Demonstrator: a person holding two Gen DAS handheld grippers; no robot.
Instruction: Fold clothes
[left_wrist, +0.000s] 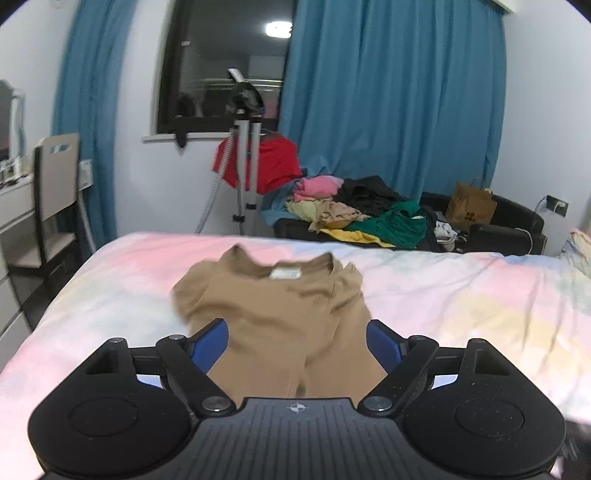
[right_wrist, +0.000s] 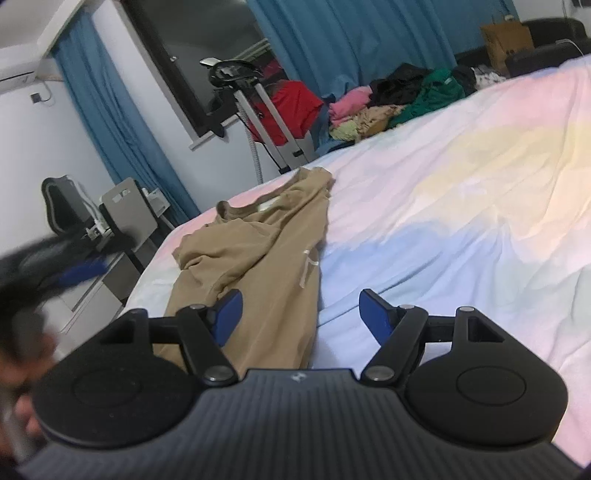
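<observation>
A tan T-shirt (left_wrist: 273, 295) lies on the pastel bed sheet (left_wrist: 461, 295), folded lengthwise with its collar and white label pointing away from me. My left gripper (left_wrist: 295, 325) stands open just above the shirt's lower half, with cloth showing between the blue pads but nothing gripped. In the right wrist view the same tan T-shirt (right_wrist: 258, 236) runs along the left side of the bed sheet (right_wrist: 443, 192). My right gripper (right_wrist: 300, 295) is open over the shirt's right edge and holds nothing. The left gripper (right_wrist: 74, 273) appears there as a blur at the far left.
Behind the bed, a black sofa (left_wrist: 517, 225) carries a pile of clothes (left_wrist: 354, 206) and a brown paper bag (left_wrist: 469, 206). A tripod (left_wrist: 245, 147) with a red garment (left_wrist: 273, 166) stands by the window. A chair (left_wrist: 55, 192) and desk sit at the left.
</observation>
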